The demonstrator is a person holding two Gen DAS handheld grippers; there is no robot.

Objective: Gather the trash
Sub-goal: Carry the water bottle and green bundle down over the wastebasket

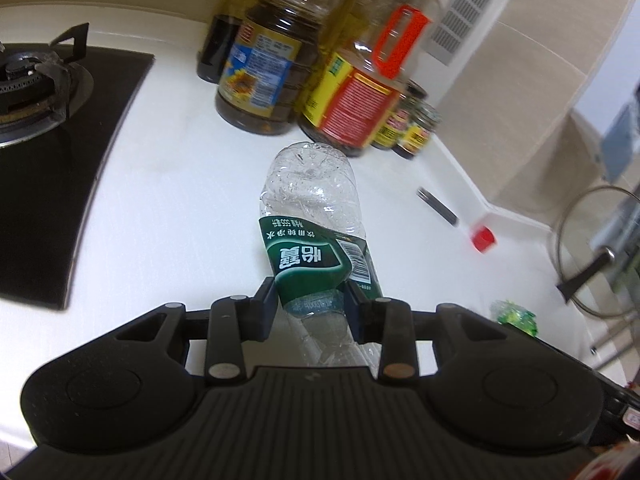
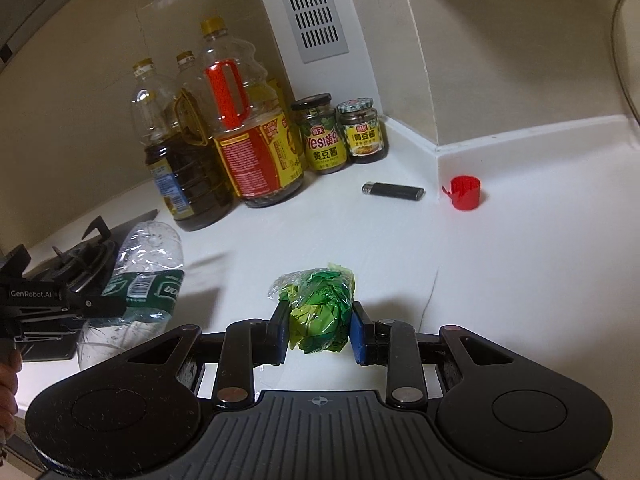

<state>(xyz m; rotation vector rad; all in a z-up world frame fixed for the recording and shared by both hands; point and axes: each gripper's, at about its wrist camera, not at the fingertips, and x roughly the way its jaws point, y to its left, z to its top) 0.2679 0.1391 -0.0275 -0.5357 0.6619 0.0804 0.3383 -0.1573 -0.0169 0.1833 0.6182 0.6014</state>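
Crushed plastic bottle (image 1: 316, 236) is clenched in the left gripper (image 1: 310, 300) above the tabletop (image 1: 180, 200); the right gripper (image 2: 319, 326) squeezes a green wrapper (image 2: 320, 308). Either slick, crumpled piece might slip free.

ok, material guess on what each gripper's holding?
Left gripper: water bottle, thin clear plastic by the look, glossy, see-through and dented, with a printed green film label. Right gripper: green wrapper, apparently thin plastic film, shiny and translucent, crumpled into a wad with sharp creases.
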